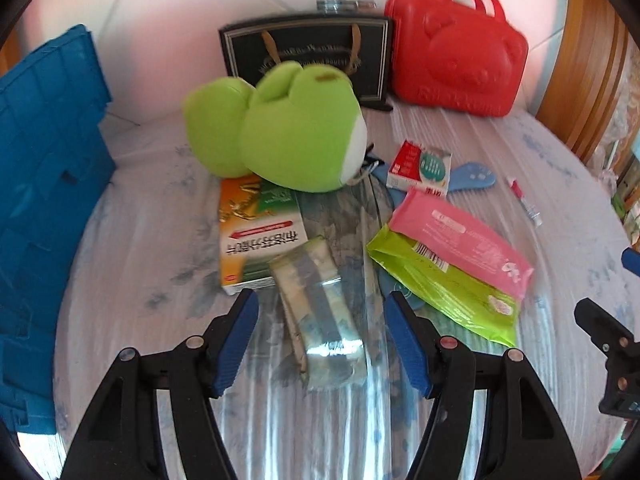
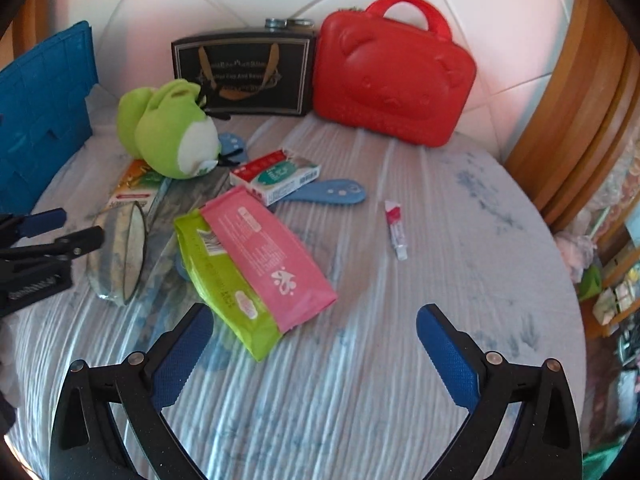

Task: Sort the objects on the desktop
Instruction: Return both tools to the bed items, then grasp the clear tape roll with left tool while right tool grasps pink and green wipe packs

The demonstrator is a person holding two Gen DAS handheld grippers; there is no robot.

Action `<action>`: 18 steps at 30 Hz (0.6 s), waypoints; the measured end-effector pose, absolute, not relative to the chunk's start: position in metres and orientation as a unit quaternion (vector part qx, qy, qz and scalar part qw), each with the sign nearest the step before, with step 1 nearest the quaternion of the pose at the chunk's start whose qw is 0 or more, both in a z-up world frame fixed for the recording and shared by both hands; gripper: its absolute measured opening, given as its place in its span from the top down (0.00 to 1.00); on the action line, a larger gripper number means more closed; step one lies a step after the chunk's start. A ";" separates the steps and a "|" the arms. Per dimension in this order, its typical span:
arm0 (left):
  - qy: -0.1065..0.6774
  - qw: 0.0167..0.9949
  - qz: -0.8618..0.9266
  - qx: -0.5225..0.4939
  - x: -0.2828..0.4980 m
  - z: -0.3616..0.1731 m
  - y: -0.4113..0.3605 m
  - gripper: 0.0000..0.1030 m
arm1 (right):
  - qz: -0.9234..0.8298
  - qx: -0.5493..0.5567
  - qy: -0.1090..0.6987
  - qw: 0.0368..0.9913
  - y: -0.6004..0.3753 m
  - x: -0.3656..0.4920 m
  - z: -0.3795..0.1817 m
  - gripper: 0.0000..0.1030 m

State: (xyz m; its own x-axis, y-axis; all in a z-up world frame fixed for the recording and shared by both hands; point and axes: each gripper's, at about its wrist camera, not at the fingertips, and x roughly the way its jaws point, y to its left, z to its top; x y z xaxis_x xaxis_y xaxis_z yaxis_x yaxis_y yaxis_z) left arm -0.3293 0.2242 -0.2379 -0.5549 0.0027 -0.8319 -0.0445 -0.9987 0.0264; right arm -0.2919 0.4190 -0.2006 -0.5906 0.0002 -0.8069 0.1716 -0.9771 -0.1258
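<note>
Clutter is spread over a striped cloth (image 2: 360, 380) ahead of both grippers. The left gripper (image 1: 322, 344) is held with its jaws spread wide, gripping nothing; a clear bag (image 1: 320, 312) holding a folded packet lies between and just beyond its fingertips. Just past the left jaw an orange and green box (image 1: 256, 240) is seen, with a green plush (image 1: 288, 132) resting on its far end. Beyond the right jaw, a pink pack (image 1: 460, 236) is laid on a green pack (image 1: 440, 292). The right gripper (image 2: 316, 332) is likewise held wide open and empty; the green pack (image 2: 224, 284) reaches to just ahead of its left jaw, the pink pack (image 2: 268, 256) on top. Farther ahead a red and white box (image 2: 276, 176) lies over a blue comb (image 2: 336, 192), and a small tube (image 2: 395, 229) lies apart, beyond the right jaw. At the far edge stand a black bag (image 2: 244, 72) and a red case (image 2: 392, 76); a blue crate (image 2: 44, 116) is seen far left.
</note>
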 end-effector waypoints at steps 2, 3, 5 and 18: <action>0.031 0.004 0.873 -0.487 -0.339 -0.251 0.222 0.37 | -0.881 0.459 0.097 0.053 0.417 -0.304 -0.211 0.00; 0.030 -0.002 0.871 -0.491 -0.341 -0.254 0.216 0.37 | -0.879 0.463 0.097 0.054 0.416 -0.309 -0.214 0.00; 0.014 -0.007 0.869 -0.495 -0.341 -0.258 0.195 0.35 | -0.875 0.472 0.093 0.058 0.412 -0.320 -0.224 0.00; -0.010 -0.120 0.864 -0.490 -0.318 -0.246 0.097 0.26 | -0.853 0.506 0.090 0.088 0.394 -0.346 -0.260 0.00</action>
State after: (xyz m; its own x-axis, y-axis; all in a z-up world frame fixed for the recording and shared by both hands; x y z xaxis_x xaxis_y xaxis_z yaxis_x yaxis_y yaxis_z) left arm -0.3178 0.0967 -0.2459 -0.4917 -0.1982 -0.8479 0.2174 -0.9709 0.1009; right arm -0.3457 0.3944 -0.2603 -0.4719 -0.0590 -0.8797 0.2422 -0.9680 -0.0650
